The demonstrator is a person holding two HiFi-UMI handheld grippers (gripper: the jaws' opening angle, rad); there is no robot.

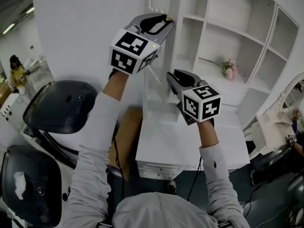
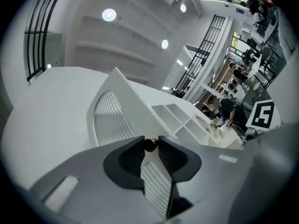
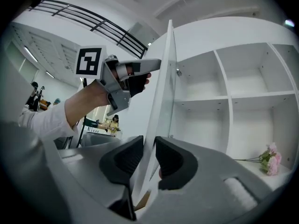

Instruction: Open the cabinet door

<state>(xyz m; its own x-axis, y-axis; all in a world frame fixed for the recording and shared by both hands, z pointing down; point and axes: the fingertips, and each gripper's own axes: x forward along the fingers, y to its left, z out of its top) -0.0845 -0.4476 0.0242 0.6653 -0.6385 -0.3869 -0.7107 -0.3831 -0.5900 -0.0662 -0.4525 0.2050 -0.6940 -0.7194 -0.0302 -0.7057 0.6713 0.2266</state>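
The white cabinet door [image 1: 153,87] stands swung out, edge-on to me, in front of the open shelves [image 1: 223,37]. My left gripper [image 1: 166,20] is high on the door, shut on its small brass knob [image 2: 150,144]. The slatted door [image 2: 112,115] runs away from the jaws, and its edge lies between them. My right gripper [image 1: 170,77] is lower on the same edge. In the right gripper view the door panel [image 3: 163,78] fills the gap of the right gripper [image 3: 149,150], and both pads touch it. The left gripper [image 3: 149,71] shows there too, higher on the door.
A sprig of pink flowers [image 1: 229,69] lies on a shelf [image 3: 270,158]. A white desk top [image 1: 180,141] is below my hands, a brown carton [image 1: 128,137] to its left. Black chairs [image 1: 61,106] stand at the left. People sit in the background [image 2: 229,108].
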